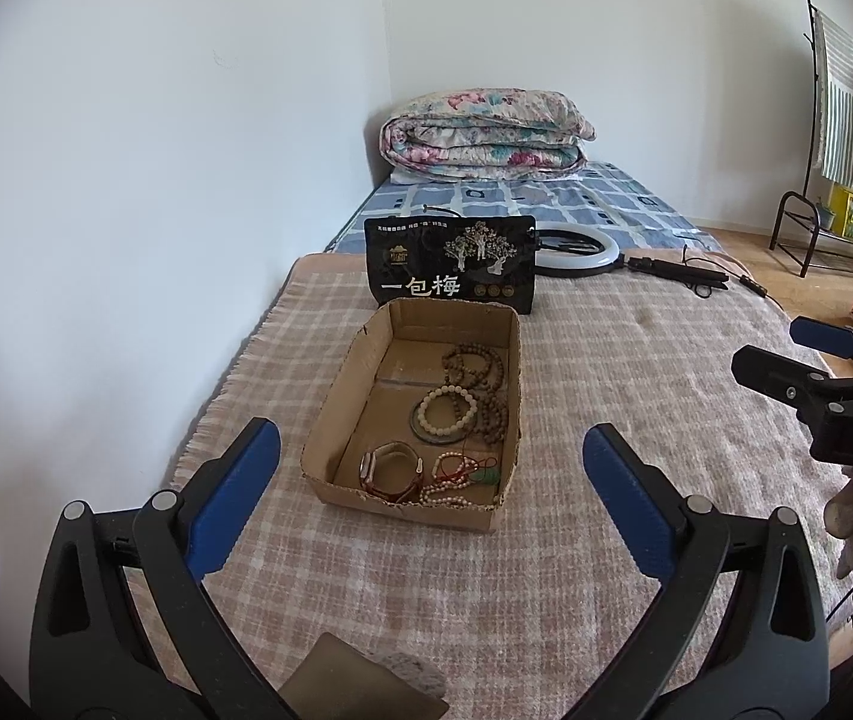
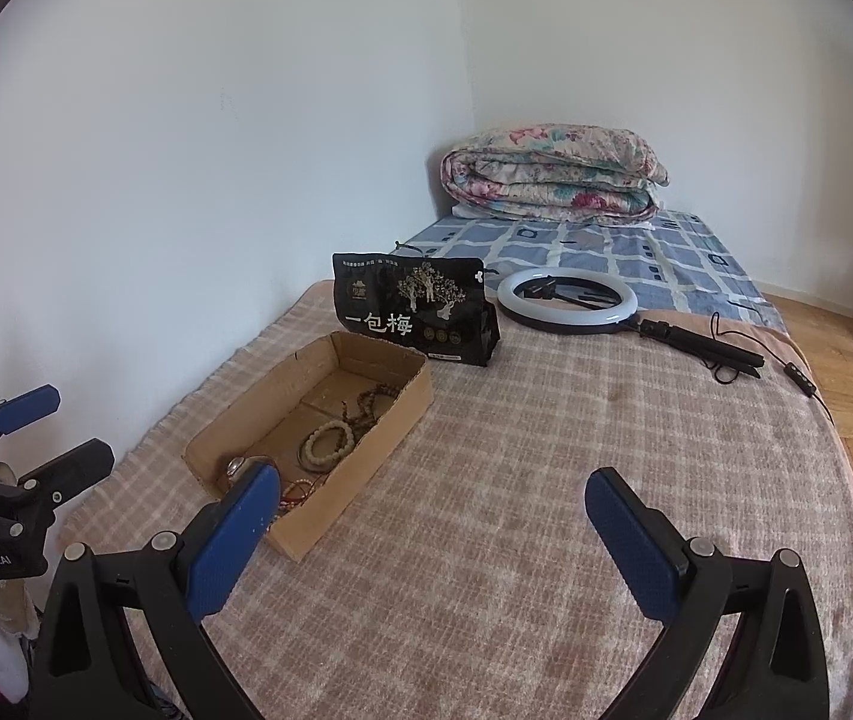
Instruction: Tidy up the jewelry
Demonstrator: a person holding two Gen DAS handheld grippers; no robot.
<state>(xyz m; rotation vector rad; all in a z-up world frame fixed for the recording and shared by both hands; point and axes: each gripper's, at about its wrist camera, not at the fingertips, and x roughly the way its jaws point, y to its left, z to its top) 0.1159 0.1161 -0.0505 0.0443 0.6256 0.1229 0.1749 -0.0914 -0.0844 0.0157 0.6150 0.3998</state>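
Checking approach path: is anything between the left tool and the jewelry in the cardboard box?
Nothing visible. The left tool, open, faces the open-topped cardboard box; only the box's low front wall lies before the watch.

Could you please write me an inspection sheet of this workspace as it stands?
Surface: pink checked woven blanket over a bed.
Job's things: open brown cardboard box holding dark brown bead strand, cream bead bracelet, watch with tan strap, red-corded pale bead string.
Clutter: black snack pouch with white characters; white ring light on black stand.
Grippers: left gripper and right gripper both open, empty.
Cables: black cord with inline switch.
Surroundings: folded floral quilt; clothes rack.
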